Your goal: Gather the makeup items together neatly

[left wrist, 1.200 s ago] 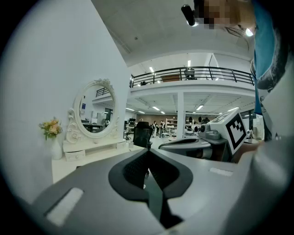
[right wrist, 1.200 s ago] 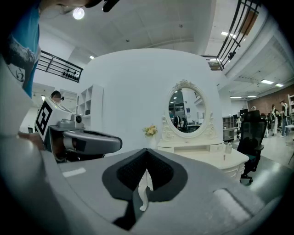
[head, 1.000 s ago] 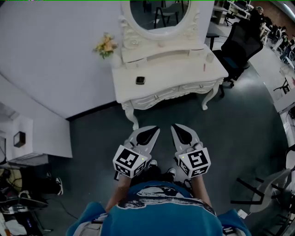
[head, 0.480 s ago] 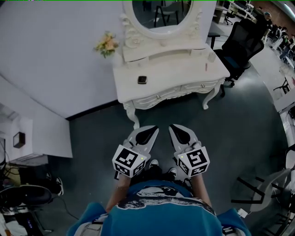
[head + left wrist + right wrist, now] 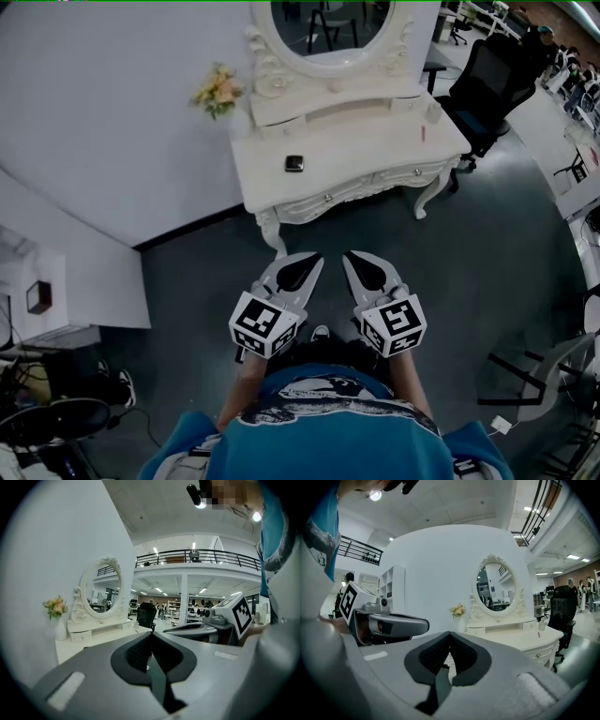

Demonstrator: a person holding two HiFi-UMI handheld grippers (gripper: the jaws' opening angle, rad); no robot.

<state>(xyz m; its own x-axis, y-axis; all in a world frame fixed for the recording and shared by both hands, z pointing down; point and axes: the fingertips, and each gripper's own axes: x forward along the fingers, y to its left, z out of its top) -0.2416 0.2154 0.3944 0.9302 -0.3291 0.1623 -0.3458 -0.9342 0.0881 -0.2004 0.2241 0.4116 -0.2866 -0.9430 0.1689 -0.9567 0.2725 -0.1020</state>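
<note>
The white dressing table (image 5: pixel 375 150) stands ahead of me against the wall. On its top lie a small dark square compact (image 5: pixel 294 163), a thin pink stick (image 5: pixel 423 133) and a small pale bottle (image 5: pixel 433 112). My left gripper (image 5: pixel 307 260) and right gripper (image 5: pixel 357 259) are held side by side over the dark floor, short of the table. Both are shut with nothing in them. In the left gripper view the left gripper (image 5: pixel 151 635) has its jaws closed tip to tip. The right gripper (image 5: pixel 449 634) looks the same, with the bottle (image 5: pixel 540 626) far beyond.
An oval mirror (image 5: pixel 330 28) tops the table, and a vase of flowers (image 5: pixel 217 92) stands at its left end. A black office chair (image 5: pixel 492 89) is to the table's right. White shelving (image 5: pixel 56 291) lines the left wall. A chair frame (image 5: pixel 534 375) is at the right.
The dressing table has drawn slightly closer in the head view as I move forward. Both grippers stay side by side and shut.
</note>
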